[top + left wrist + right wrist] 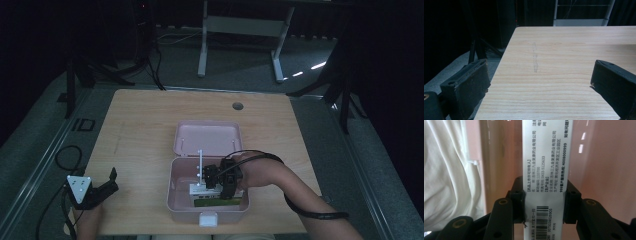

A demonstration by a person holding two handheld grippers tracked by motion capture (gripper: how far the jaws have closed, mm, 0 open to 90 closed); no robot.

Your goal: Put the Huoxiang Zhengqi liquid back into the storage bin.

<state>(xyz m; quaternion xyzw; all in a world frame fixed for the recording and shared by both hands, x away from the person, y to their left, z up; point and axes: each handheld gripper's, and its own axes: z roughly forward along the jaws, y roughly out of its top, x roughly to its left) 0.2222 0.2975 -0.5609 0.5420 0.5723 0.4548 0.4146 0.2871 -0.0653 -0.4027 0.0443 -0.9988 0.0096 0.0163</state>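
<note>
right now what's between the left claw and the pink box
Nothing: in the high view, only bare wooden table lies between the left claw and the pink box.

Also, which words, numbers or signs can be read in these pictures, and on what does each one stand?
All on the white box clamped in the right gripper, over the pink case:
"999客户服务热线:4008000999"
"邮政编码:133700"
"传真号码:0433-5125633"
"[生产企业]"
"支付宝扫一扫", beside the barcode
Digits under the barcode: partly cut off, roughly "0075039026905"
Other Chinese lines: too small to read surely.
The table bears no text.
</note>
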